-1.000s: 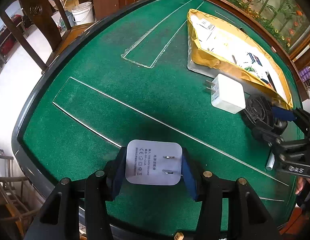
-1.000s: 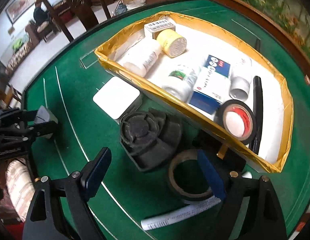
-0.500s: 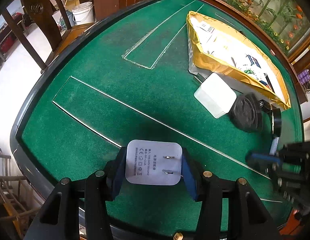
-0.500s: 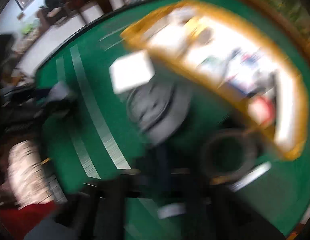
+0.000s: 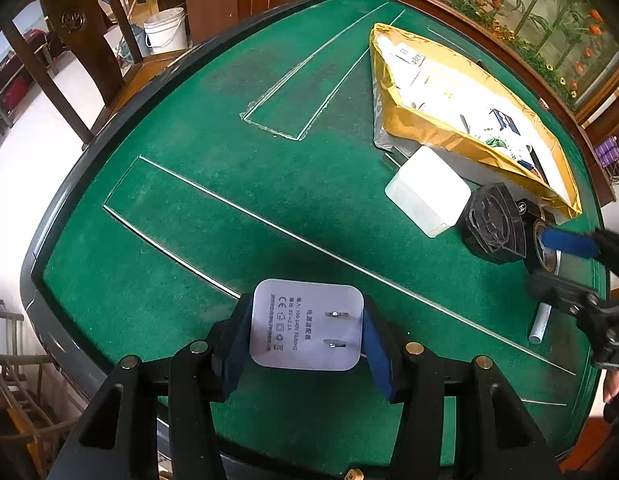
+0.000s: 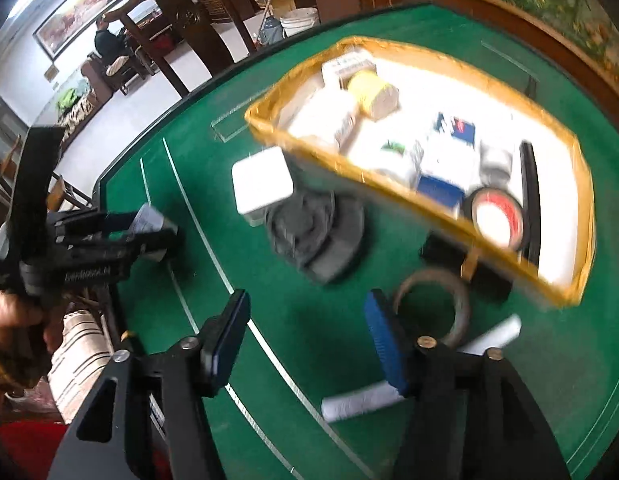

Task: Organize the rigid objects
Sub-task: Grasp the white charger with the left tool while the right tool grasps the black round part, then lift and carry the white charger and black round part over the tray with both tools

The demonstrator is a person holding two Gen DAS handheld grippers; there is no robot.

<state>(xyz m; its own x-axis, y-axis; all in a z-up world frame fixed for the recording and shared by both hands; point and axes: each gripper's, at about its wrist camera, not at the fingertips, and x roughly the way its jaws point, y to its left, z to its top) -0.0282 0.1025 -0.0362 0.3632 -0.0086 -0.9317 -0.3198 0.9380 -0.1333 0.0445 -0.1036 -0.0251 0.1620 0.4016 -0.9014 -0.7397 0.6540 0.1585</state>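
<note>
My left gripper (image 5: pixel 307 334) is shut on a white plug adapter (image 5: pixel 307 324), prongs facing the camera, held above the green table near its front edge. It also shows in the right wrist view (image 6: pixel 149 224). My right gripper (image 6: pixel 305 340) is open and empty, above the felt near a black tape ring (image 6: pixel 433 308) and a white tube (image 6: pixel 361 402). A second white adapter (image 5: pixel 427 196) and a black round fan-like part (image 5: pixel 493 226) lie beside the gold-rimmed tray (image 5: pixel 425 128). The tray (image 6: pixel 389 192) holds several bottles, boxes and a tape roll.
The green felt table (image 5: pixel 229 200) has a dark raised rim and thin white lines. Wooden chairs and a white bucket (image 5: pixel 165 30) stand beyond the far left edge. A wooden wall rail runs behind the tray.
My right gripper swung away and back, now open beside the tape ring, and the second adapter shifted and turned. My left gripper holds still with its adapter.
</note>
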